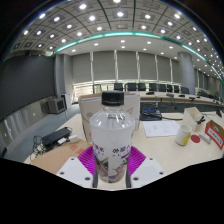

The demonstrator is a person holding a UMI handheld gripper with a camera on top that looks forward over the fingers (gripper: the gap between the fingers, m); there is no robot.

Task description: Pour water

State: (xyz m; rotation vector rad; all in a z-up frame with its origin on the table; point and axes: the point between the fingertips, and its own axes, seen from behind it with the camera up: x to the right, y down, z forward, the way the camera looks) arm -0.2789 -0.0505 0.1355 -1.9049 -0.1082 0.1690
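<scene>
A clear plastic water bottle (111, 130) with a white cap and a printed label stands upright between my fingers, close to the camera. My gripper (112, 163) is shut on the bottle, with the magenta pads (88, 158) pressing its lower body on both sides. The bottle is held above the light wooden table (165, 150). A cup-like white object (186, 132) stands on the table to the right, beyond the fingers. The bottle's base is hidden below the fingers.
Papers (159, 128) lie on the table behind the bottle. A red and white item (213, 132) sits at the far right. A dark flat object (52, 137) rests at the left. Office desks and chairs (150, 92) stand farther back under windows.
</scene>
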